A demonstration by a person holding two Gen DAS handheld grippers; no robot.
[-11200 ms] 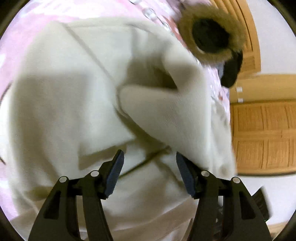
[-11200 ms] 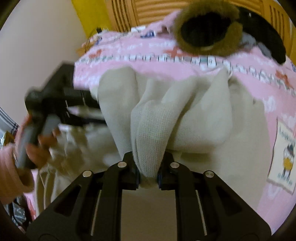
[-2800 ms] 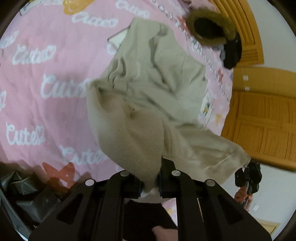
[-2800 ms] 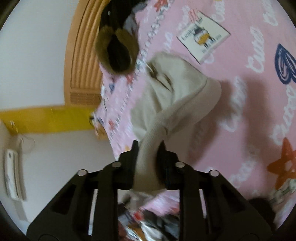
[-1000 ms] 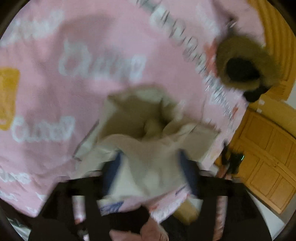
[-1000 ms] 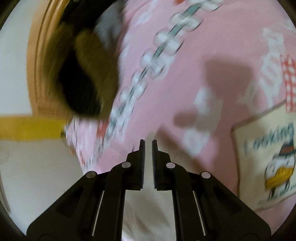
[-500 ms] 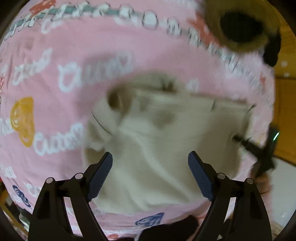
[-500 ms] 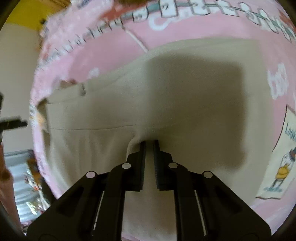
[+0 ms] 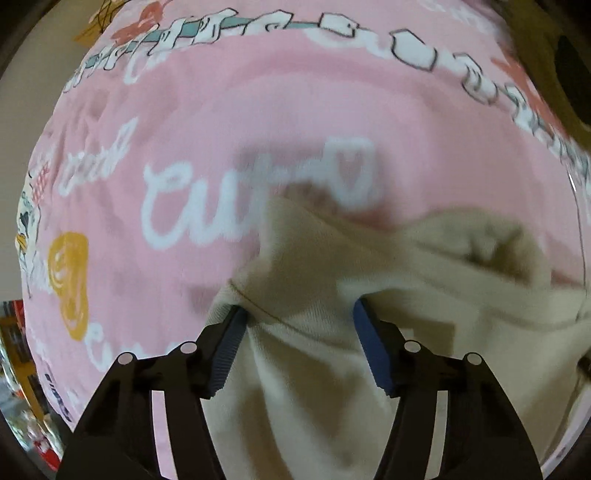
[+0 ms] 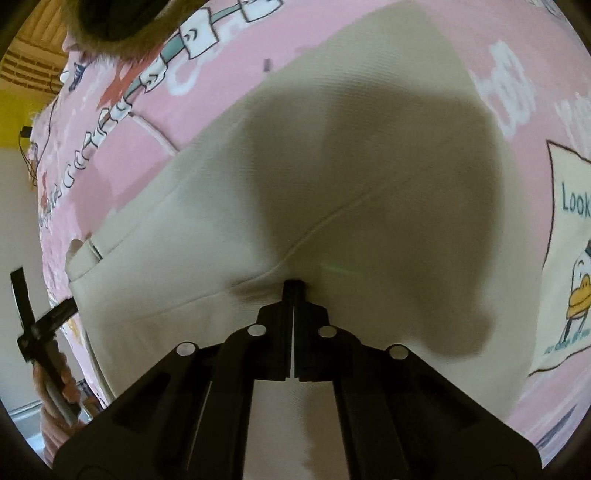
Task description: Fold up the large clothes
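A large beige garment (image 10: pixel 221 221) lies spread flat on the pink printed bedcover (image 10: pixel 240 55). My right gripper (image 10: pixel 293 286) points down onto its middle, shut, with a seam and small puckers running into the tips as if a thin pinch of cloth is caught. In the left wrist view the garment (image 9: pixel 424 295) is rumpled at its edge. My left gripper (image 9: pixel 299 306) stands over that edge. Its jaws are closing, a bulge of cloth fills the gap, and the blue pads (image 9: pixel 225 347) are still wide apart.
A dark fur-trimmed piece (image 10: pixel 110 22) lies at the bed's far edge and also shows as a fur-trimmed piece (image 9: pixel 554 55) in the left wrist view. A person's hand (image 10: pixel 55 380) holds the other gripper's handle off the bed's side. A wooden headboard (image 10: pixel 22 55) stands behind.
Both grippers sank closer to the garment. The left one moved to the cloth's rumpled edge and its jaws narrowed. The right one's slightly parted jaws shut at a fold.
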